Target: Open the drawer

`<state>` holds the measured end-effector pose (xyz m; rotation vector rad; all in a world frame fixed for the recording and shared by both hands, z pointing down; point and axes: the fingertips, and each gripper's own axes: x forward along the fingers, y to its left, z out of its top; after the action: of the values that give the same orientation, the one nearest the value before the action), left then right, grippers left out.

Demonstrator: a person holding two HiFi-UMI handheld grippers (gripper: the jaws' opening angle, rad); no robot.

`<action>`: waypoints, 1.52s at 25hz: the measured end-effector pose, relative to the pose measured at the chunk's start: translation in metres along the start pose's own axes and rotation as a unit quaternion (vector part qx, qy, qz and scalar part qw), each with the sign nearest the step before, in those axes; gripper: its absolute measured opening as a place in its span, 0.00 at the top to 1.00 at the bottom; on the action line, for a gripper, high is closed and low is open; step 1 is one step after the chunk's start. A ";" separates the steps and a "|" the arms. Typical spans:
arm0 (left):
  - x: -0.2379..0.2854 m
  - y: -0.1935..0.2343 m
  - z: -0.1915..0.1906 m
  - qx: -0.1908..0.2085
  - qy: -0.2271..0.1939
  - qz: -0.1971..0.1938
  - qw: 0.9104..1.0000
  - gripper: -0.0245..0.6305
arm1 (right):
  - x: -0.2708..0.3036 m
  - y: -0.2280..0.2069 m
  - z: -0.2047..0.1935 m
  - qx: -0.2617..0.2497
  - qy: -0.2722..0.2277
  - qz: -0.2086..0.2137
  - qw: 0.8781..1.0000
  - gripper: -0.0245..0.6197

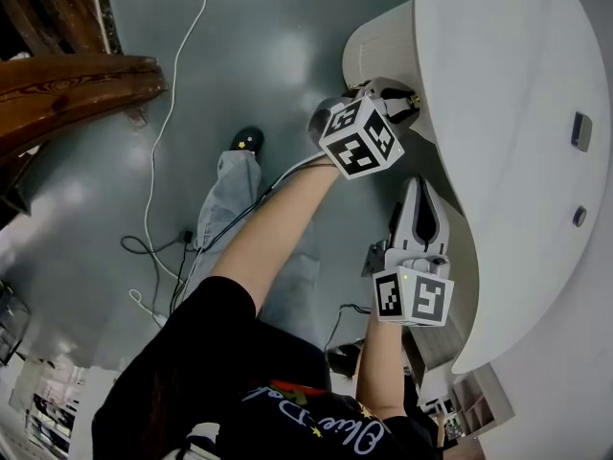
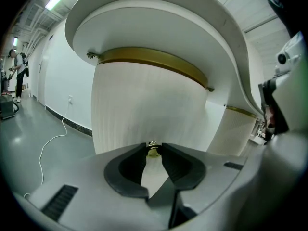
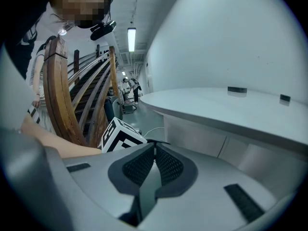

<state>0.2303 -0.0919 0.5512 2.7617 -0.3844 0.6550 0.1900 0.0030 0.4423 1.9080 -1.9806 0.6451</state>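
The drawer front (image 2: pixel 139 105) is a curved, ribbed white panel under a white desk top (image 1: pixel 517 113); in the head view it is the rounded pedestal (image 1: pixel 378 41). A small brass knob (image 2: pixel 153 151) sticks out of it. My left gripper (image 2: pixel 153 148) has its two dark pads pressed on that knob, one on each side. In the head view the left gripper (image 1: pixel 400 99) is up against the pedestal. My right gripper (image 1: pixel 421 188) hangs lower, beside the desk's edge, pads together with nothing between them; its own view shows the right gripper (image 3: pixel 155 146) the same way.
A brass band (image 2: pixel 154 59) runs round the top of the pedestal. White and black cables (image 1: pixel 158 161) trail over the grey floor. A curved wooden structure (image 1: pixel 67 84) stands at the left. The person's leg and shoe (image 1: pixel 247 140) are below the left arm.
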 end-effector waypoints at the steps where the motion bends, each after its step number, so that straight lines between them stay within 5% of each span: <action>1: -0.001 0.000 -0.001 0.000 0.000 0.000 1.000 0.81 | 0.000 0.001 -0.001 0.000 0.000 0.000 1.000 0.94; 38: -0.042 -0.006 -0.029 -0.003 0.008 0.011 1.000 0.81 | -0.012 0.017 -0.001 -0.012 -0.004 0.006 1.000 0.94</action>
<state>0.1845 -0.0685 0.5550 2.7490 -0.4142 0.6793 0.1740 0.0141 0.4355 1.8888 -1.9973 0.6153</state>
